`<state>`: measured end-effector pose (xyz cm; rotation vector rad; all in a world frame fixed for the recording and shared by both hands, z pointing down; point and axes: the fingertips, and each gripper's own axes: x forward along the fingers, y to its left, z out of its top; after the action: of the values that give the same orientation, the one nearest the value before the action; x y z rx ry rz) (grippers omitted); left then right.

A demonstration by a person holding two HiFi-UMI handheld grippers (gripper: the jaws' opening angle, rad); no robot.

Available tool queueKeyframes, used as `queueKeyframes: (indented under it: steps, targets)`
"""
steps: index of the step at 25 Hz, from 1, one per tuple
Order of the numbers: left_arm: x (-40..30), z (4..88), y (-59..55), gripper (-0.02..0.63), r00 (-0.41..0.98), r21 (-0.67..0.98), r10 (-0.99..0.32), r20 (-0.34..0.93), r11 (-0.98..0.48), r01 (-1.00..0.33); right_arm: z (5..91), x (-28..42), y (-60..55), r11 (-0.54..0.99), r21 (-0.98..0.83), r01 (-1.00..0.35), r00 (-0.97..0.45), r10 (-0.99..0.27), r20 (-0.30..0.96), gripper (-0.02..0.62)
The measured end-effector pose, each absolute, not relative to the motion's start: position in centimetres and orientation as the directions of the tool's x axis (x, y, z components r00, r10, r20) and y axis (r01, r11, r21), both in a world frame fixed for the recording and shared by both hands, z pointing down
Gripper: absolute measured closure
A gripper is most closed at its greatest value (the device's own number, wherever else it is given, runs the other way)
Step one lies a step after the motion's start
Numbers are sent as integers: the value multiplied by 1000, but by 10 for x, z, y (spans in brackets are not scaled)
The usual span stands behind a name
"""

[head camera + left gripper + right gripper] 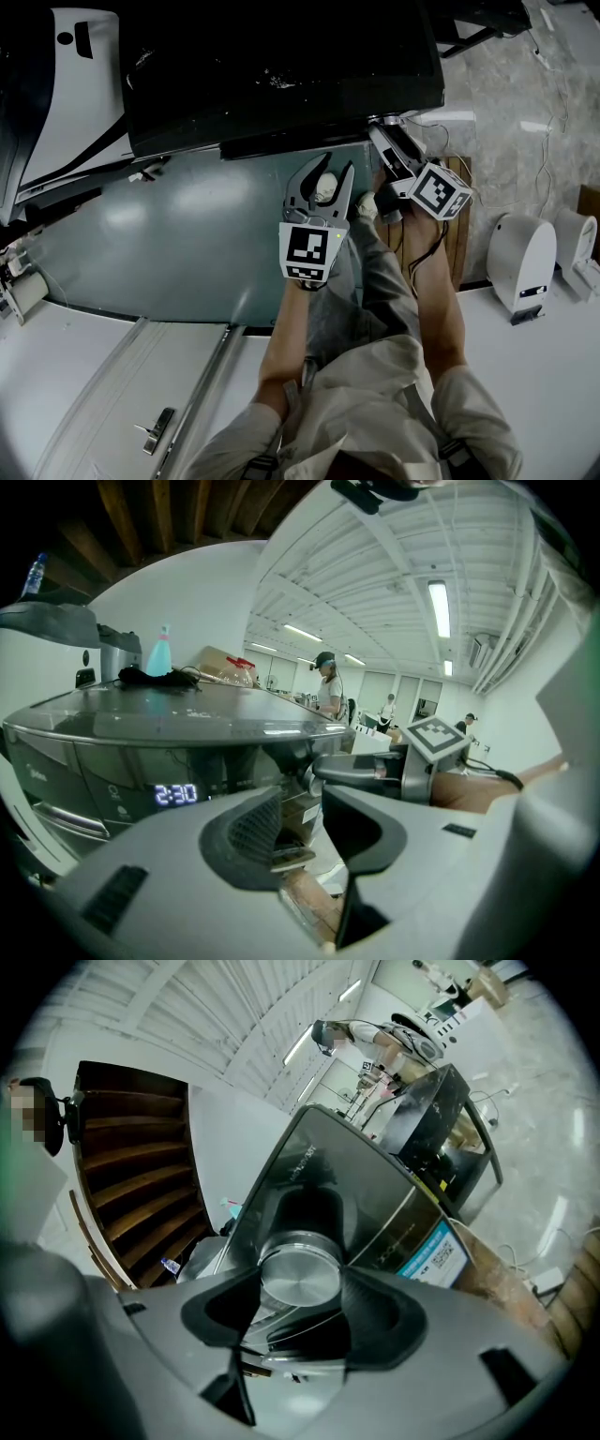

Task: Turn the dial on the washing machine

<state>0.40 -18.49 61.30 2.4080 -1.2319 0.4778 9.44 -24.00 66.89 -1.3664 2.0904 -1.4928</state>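
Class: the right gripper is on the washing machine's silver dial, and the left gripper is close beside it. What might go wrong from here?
1. The right gripper seems to clamp the smooth metal dial only with its pad tips, so a twist may slip.
2. The left gripper hangs open close by, and the turning right gripper might bump it.
3. The display reads 2:30 in the left gripper view only, so overshooting the setting may go unnoticed.

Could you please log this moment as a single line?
right gripper: clamped on dial | left gripper: open, empty | washing machine display: lit
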Motion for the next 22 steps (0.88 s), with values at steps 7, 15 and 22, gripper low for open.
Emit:
queueKeyframes:
  steps: [7,15,22]
  targets:
    - [6,614,-185,465,558,189,-687,466,-539,-821,668,93,-240,28,-876,-481,-548,-789,276,325]
    - [6,613,-187,465,560,189,-685,466,-541,-820,665,93,-243,18,-910,-415,-554,-798,237,325]
    - [6,613,-188,465,563,192,-684,463,-543,-817,665,94,-243,5,-936,-352,-552,-808,203,325]
